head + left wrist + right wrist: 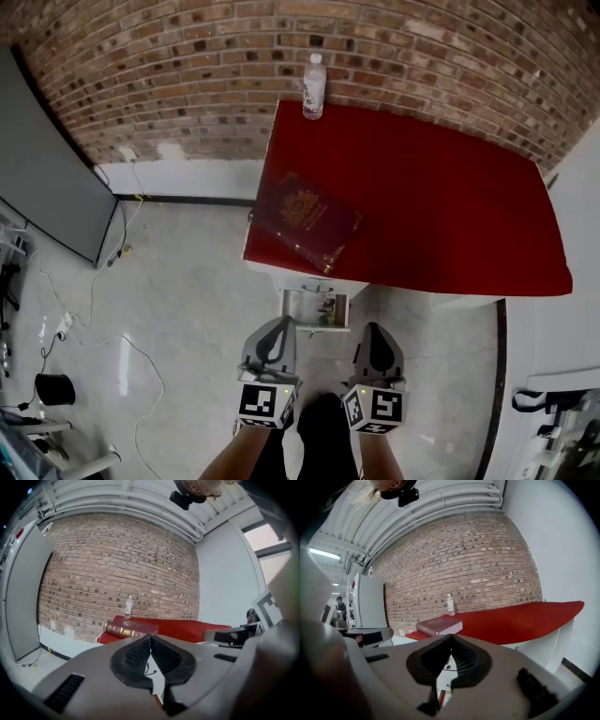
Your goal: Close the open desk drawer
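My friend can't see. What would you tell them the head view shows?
A red desk by a brick wall has a small drawer open under its front edge. The left gripper and right gripper hover before it, touching nothing. A book and bottle sit on top.

Brick wall (187, 56), pale glossy floor (178, 309)

One desk (450, 216), one drawer (316, 308), one book (307, 219), one bottle (314, 86), two hand-held grippers (278, 323) (373, 329).
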The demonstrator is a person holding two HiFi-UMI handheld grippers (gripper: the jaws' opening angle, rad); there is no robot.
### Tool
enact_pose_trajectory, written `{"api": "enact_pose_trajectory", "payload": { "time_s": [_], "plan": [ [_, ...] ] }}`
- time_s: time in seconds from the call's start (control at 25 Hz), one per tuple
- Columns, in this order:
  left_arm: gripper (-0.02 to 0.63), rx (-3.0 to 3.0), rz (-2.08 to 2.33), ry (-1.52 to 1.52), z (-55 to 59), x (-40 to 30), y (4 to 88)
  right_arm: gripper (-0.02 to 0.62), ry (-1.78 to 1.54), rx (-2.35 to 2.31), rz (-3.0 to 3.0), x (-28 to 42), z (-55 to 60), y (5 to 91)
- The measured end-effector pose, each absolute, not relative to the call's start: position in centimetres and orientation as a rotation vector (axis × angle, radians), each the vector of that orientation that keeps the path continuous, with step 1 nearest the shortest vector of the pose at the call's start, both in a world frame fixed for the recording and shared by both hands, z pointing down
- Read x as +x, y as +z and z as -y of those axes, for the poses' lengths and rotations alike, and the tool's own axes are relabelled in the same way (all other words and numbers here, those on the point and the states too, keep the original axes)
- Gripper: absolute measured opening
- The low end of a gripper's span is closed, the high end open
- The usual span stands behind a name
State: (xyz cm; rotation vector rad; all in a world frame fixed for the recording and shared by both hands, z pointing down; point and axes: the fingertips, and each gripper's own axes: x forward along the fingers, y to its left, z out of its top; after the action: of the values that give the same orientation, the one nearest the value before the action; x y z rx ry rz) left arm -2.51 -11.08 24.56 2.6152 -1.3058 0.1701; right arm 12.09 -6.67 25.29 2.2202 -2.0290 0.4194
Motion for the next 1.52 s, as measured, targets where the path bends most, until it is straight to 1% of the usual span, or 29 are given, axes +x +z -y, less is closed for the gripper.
{"api": "enact_pose_trajectory", "payload": {
  "time_s": [0.24, 0.44, 0.88, 1.52],
  "plan": [
    [0.009, 2.700, 1.271, 0.153, 10.7, -1.7, 17.7, 0.006, 0.352, 2.198, 2.068, 11.5, 6.1, 18.6],
    [0.009, 2.699, 1.243, 0.146, 9.1, -1.5, 14.3, 0.006, 0.407, 2.242, 2.041, 11.1, 4.6, 15.3],
    [0.009, 2.723, 1.214, 0.129, 4.9, -2.9, 10.4, 0.006, 0.313, 2.234, 2.081, 8.3, 1.6, 11.4],
    [0.009, 2.709, 1.202, 0.108, 3.2, -4.2, 10.2, 0.006, 0.260, 2.197, 2.121, 6.5, 0.7, 10.8]
  ]
}}
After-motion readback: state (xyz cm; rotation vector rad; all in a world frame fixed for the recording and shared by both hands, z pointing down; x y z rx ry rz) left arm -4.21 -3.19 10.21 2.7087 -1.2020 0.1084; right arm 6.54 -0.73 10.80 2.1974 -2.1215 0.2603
